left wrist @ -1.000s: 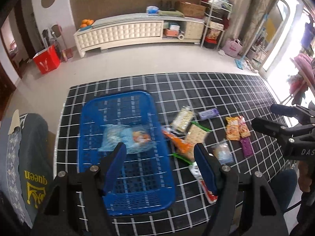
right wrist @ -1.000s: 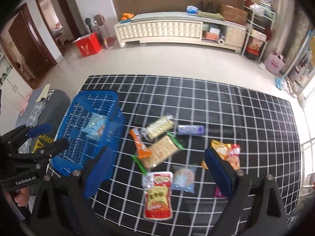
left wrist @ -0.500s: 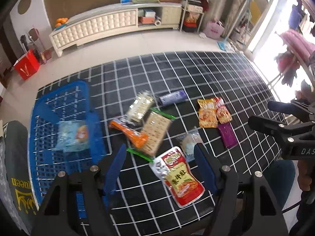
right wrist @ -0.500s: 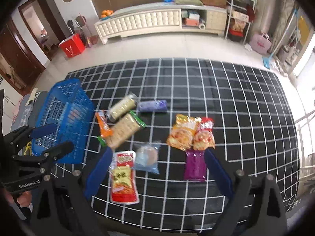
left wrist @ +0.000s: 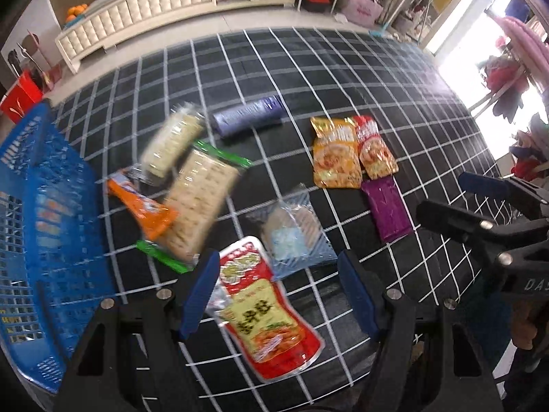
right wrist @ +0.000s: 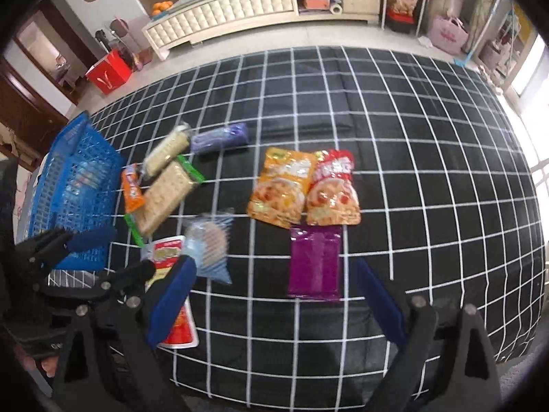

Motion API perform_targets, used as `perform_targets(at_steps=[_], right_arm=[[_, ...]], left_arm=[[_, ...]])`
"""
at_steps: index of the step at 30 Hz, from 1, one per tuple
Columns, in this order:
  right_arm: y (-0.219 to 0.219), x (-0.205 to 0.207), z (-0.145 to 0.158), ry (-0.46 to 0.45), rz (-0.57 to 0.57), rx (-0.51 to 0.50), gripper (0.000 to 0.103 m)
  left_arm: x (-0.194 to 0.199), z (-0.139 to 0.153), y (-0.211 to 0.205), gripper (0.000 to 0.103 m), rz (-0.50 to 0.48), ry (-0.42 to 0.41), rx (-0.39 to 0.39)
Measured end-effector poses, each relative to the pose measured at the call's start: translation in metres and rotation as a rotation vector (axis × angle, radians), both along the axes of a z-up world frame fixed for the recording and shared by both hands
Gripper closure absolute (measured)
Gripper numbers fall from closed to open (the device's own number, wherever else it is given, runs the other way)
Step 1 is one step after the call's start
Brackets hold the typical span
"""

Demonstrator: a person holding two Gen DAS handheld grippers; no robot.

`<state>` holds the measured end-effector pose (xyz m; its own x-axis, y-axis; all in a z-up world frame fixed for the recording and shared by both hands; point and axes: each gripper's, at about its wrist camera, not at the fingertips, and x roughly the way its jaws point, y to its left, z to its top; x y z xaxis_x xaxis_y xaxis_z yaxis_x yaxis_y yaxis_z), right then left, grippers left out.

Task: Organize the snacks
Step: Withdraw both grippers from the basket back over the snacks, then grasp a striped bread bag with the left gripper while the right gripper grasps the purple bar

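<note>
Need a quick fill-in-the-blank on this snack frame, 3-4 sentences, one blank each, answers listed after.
1. The basket at the table's left edge is coloured ____.
2. The flat packet lying just below the two orange and red snack bags is coloured ____.
3. Both the left hand-held gripper and the right hand-held gripper are ____ and hold nothing.
4. The tablecloth is black with a white ____ pattern.

Missing words: blue; purple; open; grid

Blue basket (left wrist: 51,226) blurred, edge-cropped
</note>
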<state>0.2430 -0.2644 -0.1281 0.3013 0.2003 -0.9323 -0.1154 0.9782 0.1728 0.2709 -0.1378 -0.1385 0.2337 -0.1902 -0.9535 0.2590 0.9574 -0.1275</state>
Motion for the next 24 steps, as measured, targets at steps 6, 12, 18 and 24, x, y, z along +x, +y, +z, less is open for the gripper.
perform_targets(at_steps=[6,12,18,24], right_arm=[[-0.021,0.006,-0.019,0.027,-0.022,0.015,0.007],[-0.042,0.008,-0.038,0.059,-0.042,0.031,0.007],[-0.057,0.009,-0.049,0.076,-0.061,0.041,0.007],[-0.059,0.009,-0.051,0.077,-0.053,0.023,0.007]], left_arm=[[0.018,-0.031,-0.021,0.034,0.01,0.071,0.012],[0.033,-0.057,-0.036,0.034,0.032,0.134,0.02],[0.044,-0.075,-0.049,0.034,0.029,0.137,0.101],[0.049,-0.077,-0.053,0.039,0.05,0.106,0.109]])
